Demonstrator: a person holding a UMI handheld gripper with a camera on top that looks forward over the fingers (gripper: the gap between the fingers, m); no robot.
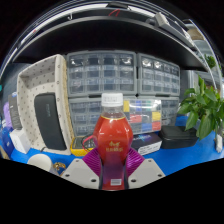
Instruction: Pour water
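Note:
A red bottle [112, 135] with a white cap [112, 100] and a red label stands upright between my gripper's fingers. My gripper [112, 170] is shut on the bottle: both purple pads [91, 162] press against its lower body from either side. The bottle's base is hidden behind the pads. No cup or glass shows in this view.
A blue table [190, 158] lies below. Grey drawer cabinets [130, 80] fill the back wall. A white and black machine [45, 110] stands at the left, a green plant [203, 108] at the right, and a black box [178, 137] beside the plant.

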